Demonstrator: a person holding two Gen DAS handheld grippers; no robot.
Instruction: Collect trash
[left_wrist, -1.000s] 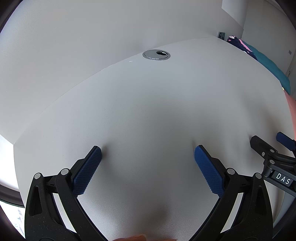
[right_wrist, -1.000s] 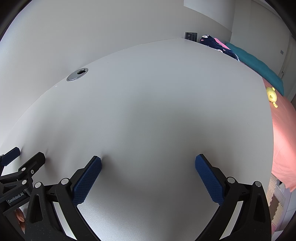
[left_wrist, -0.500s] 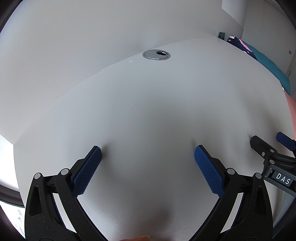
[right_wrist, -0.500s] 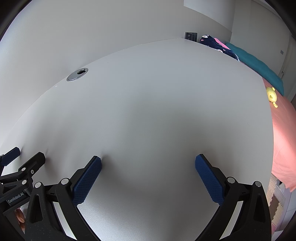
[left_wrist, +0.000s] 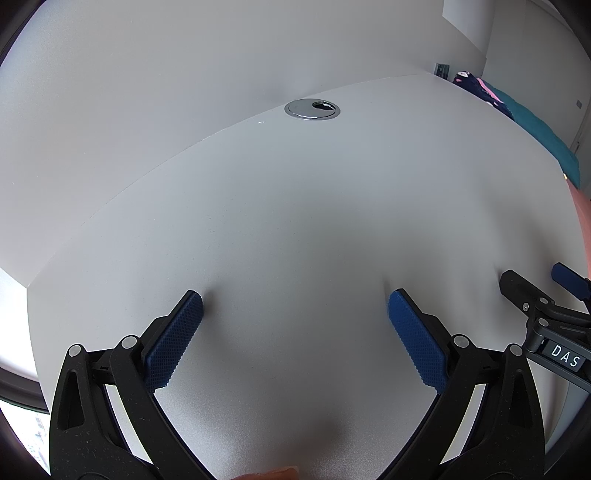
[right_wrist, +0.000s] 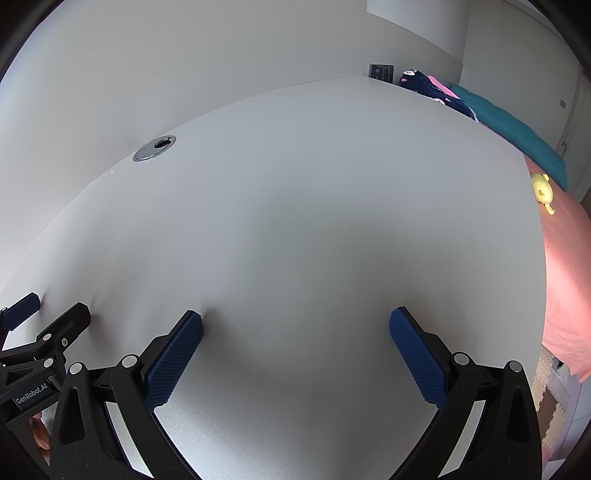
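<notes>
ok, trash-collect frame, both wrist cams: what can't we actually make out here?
- Trash: none shows in either view; desk near edge hidden behind the left gripper and right gripper.
- Grommet: hole interior too dark in both views.
- Dark wall item: too small to identify.
- Yellow toy on pink bedding: too small for detail.
- Floor mat: cut off by the right view's edge.

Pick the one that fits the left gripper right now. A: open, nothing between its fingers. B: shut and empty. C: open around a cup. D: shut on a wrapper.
A: the left gripper stands wide open, with only bare white desk between its blue pads.
</notes>
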